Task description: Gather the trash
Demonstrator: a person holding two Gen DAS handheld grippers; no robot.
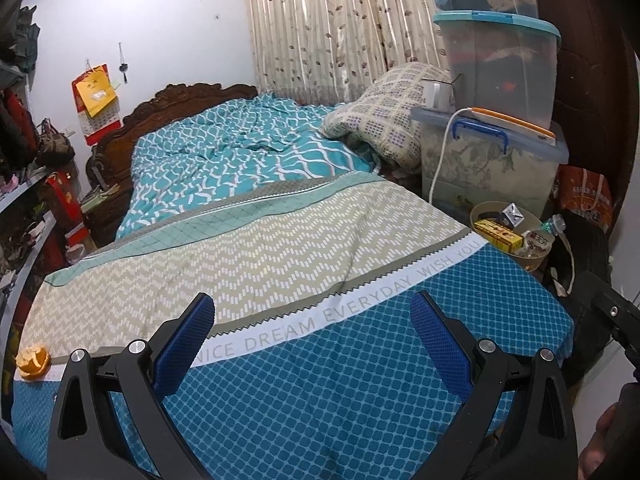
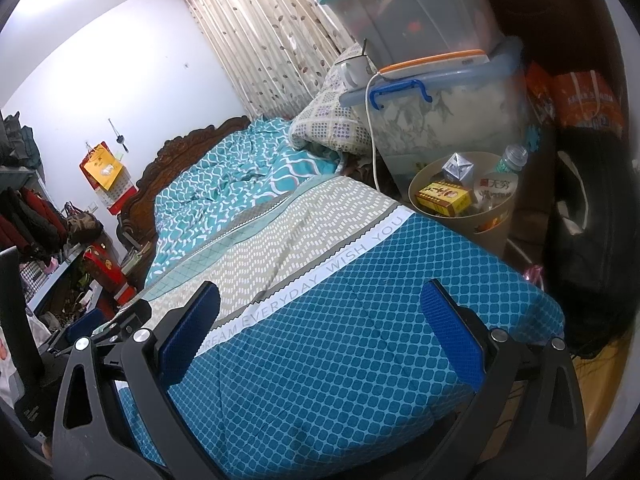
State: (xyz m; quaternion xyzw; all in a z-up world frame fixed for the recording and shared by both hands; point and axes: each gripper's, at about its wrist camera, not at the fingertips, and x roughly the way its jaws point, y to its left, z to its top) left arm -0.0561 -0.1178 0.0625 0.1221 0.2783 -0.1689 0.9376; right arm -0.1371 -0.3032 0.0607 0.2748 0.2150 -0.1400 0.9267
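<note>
An orange peel (image 1: 33, 362) lies on the bed (image 1: 304, 380) at its near left edge, seen only in the left wrist view. A tan round bin (image 1: 536, 261) (image 2: 426, 180) stands beside the bed's right side, holding a yellow box (image 1: 500, 236) (image 2: 442, 198), a silver crumpled wrapper (image 2: 457, 168), a plastic bottle (image 2: 511, 160) and other litter. My left gripper (image 1: 314, 306) hovers open over the blue checked cover, right of the peel. My right gripper (image 2: 320, 294) is open too, above the same cover near the bin, with nothing between its fingers.
Stacked clear storage boxes (image 1: 496, 160) (image 2: 452, 112) with a white cable stand behind the bin. A folded quilt (image 1: 384, 116) lies at the bed's far right. Black bags (image 2: 588, 248) sit on the floor at right. Cluttered shelves (image 1: 24, 200) line the left wall.
</note>
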